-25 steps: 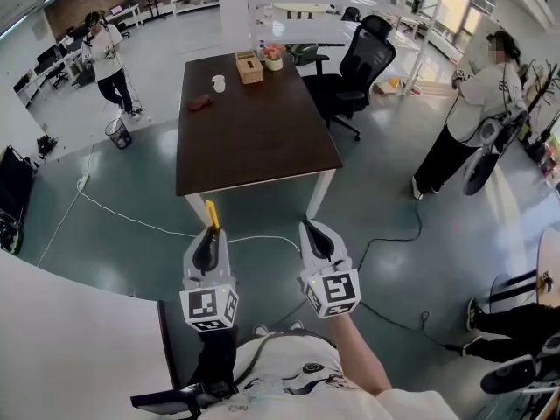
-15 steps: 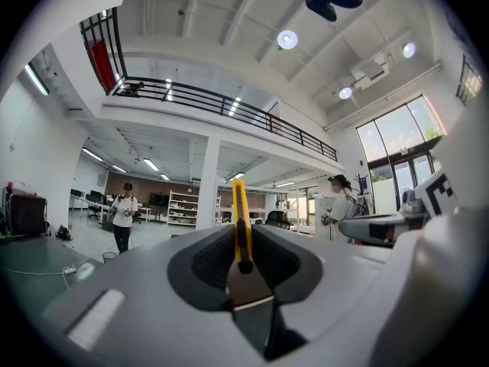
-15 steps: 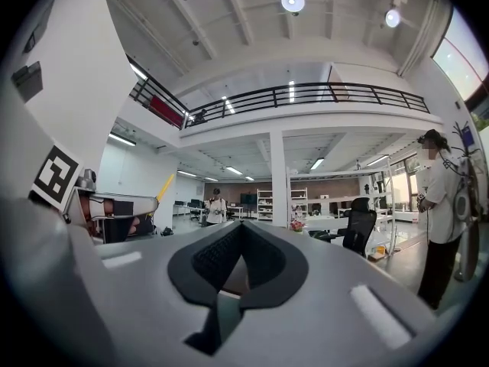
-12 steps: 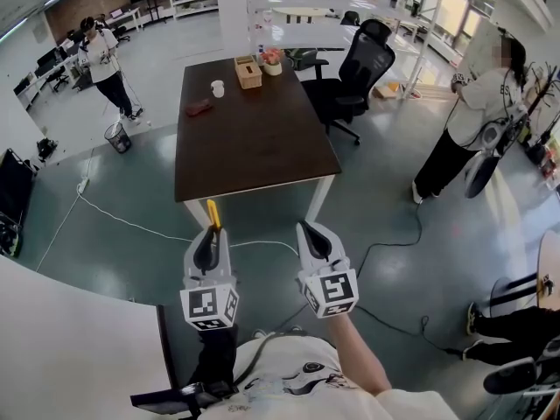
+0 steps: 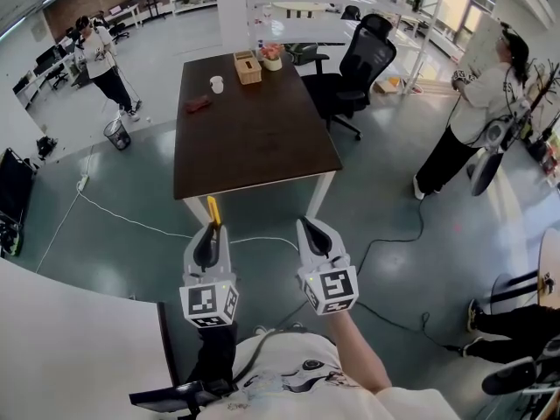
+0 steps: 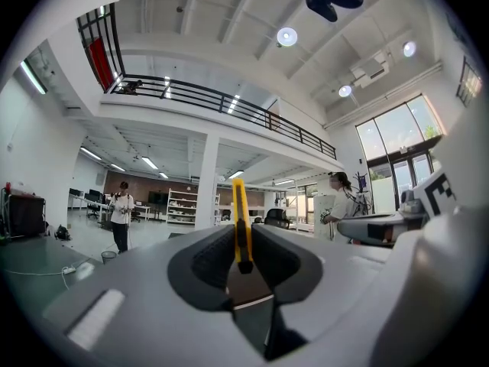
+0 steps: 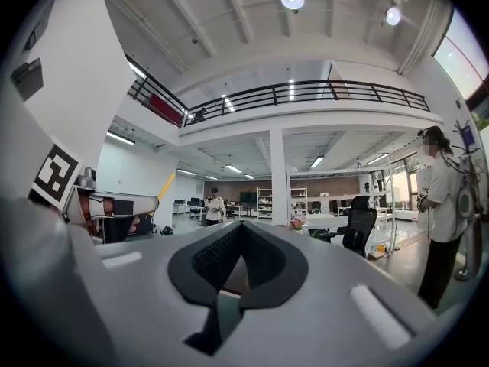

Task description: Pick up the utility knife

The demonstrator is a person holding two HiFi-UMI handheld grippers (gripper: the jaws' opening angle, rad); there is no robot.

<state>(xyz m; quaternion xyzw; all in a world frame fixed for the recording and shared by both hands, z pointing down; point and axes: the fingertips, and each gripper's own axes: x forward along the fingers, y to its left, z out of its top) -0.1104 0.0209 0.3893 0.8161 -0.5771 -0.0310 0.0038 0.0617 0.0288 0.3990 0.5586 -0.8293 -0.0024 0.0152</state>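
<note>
My left gripper (image 5: 210, 232) is shut on a yellow utility knife (image 5: 213, 212), whose slim body sticks up past the jaw tips. In the left gripper view the utility knife (image 6: 241, 224) stands upright between the closed jaws of the left gripper (image 6: 238, 243). My right gripper (image 5: 312, 232) is held beside it, shut, with nothing in it; the right gripper view shows the right gripper (image 7: 241, 239) with its jaws closed and the knife (image 7: 163, 189) off to the left. Both grippers hang above the floor, short of the dark table (image 5: 254, 138).
On the dark table's far end sit a tissue box (image 5: 248, 67), a white cup (image 5: 217, 84), a flower pot (image 5: 274, 57) and a reddish object (image 5: 199, 102). A black office chair (image 5: 354, 68) stands right of it. Persons stand at right (image 5: 472, 103) and far left (image 5: 103, 62). Cables cross the floor (image 5: 131, 221).
The grippers stay as they were, the left one still holding the knife. The view has shifted slightly and the person at right has turned a little.
</note>
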